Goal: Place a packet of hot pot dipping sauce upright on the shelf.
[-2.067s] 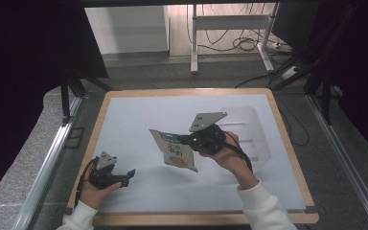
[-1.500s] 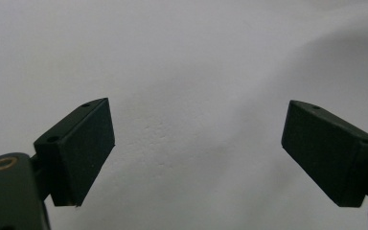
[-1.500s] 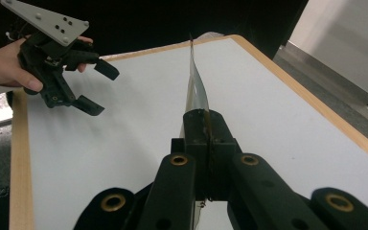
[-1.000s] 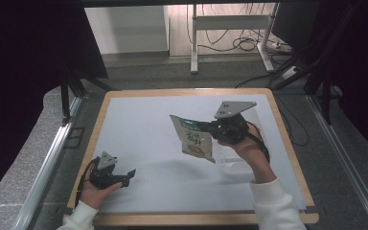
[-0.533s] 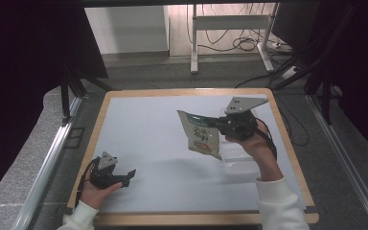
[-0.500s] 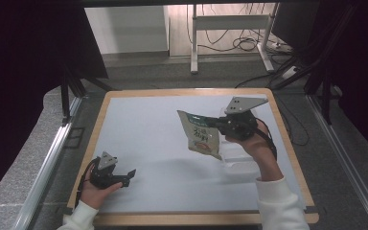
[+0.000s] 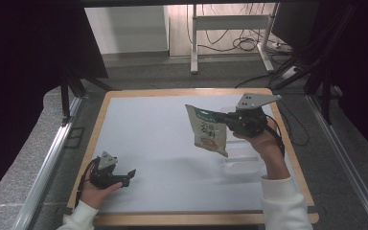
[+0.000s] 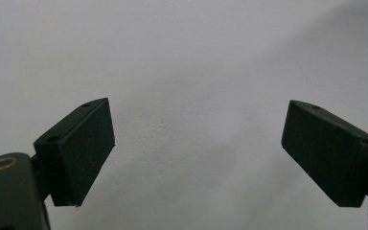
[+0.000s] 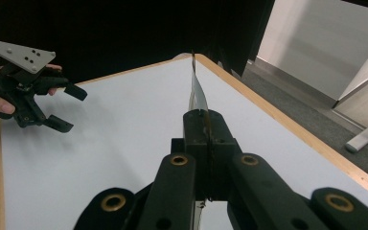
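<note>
A flat snack pouch with a green top and a printed front hangs in the air over the right half of the white table. My right gripper is shut on the pouch's upper right edge. In the right gripper view the pouch runs edge-on out of the closed jaws of that gripper. My left gripper rests low at the table's front left, held in a hand, its jaws open and pointing right. In the left gripper view its pads stand wide apart over bare white tabletop.
A clear plastic tray lies on the table below and in front of the right hand. The table has a wooden rim. Beyond it are grey floor, a desk frame and cables. Dark curtains hang at both sides.
My right gripper has carried the pouch up and to the right, away from the table's middle. The left gripper has stayed where it was.
</note>
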